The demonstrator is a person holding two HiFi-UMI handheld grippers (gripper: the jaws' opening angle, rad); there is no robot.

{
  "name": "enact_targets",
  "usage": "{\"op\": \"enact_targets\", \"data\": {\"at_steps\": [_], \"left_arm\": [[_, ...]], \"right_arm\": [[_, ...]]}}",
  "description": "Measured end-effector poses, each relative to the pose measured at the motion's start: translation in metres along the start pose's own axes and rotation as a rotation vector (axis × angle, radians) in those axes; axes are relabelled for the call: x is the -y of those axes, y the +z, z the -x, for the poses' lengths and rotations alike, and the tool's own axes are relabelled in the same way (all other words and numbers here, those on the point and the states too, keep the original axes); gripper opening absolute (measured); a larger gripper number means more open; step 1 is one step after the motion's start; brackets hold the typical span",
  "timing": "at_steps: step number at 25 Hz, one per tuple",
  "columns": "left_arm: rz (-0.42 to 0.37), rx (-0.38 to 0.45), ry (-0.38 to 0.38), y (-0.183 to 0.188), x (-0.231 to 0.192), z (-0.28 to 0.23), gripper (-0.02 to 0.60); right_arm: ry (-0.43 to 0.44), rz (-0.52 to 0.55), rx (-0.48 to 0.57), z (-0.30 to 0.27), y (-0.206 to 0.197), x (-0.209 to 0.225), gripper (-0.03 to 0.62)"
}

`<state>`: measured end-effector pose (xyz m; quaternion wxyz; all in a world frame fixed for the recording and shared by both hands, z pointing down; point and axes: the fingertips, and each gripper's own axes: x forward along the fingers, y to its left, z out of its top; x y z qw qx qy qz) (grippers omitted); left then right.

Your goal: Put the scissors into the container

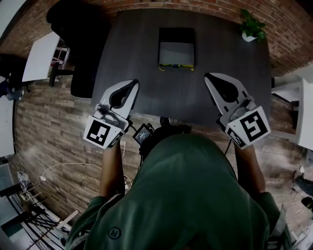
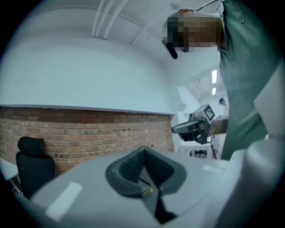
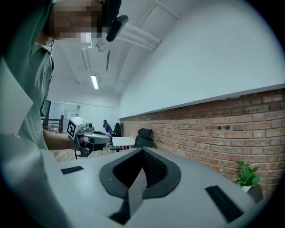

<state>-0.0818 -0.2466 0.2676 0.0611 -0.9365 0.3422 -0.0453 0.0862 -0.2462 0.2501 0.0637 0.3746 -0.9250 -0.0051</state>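
- Head view shows one dark table [image 1: 146, 44] that fills the middle, with one brick wall [image 1: 205, 6] along its far edge.
- One person in a green shirt [image 1: 190, 195] stands at the near edge, holding two claws over the table, well apart from each other.
- One black office chair [image 1: 80, 34] stands at the table's left end, beside one white table [image 1: 41, 56].
- Left claw [image 1: 133, 84]: the left gripper view shows its two jaws pressed together, with only a tiny yellow-green speck low in the slot and no object gripped.
- Right claw [image 1: 209, 77]: the right gripper view shows its two pads meeting at the tip, with nothing between them.
- One black container [image 1: 176, 35] sits on the far middle of the table, ahead of both claws and touched by neither.
- Scissors: none can be made out; two small yellow-green bits show at the container's near corners.
- One potted plant [image 1: 253, 27] stands at the far right corner.
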Motion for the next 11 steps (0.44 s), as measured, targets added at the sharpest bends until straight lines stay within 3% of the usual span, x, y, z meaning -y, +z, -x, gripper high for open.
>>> {"op": "enact_targets", "data": {"at_steps": [11], "left_arm": [[-0.017, -0.002, -0.003, 0.003, 0.021, 0.017, 0.0]], "right_arm": [[-0.013, 0.016, 0.041, 0.032, 0.021, -0.02, 0.005]]}}
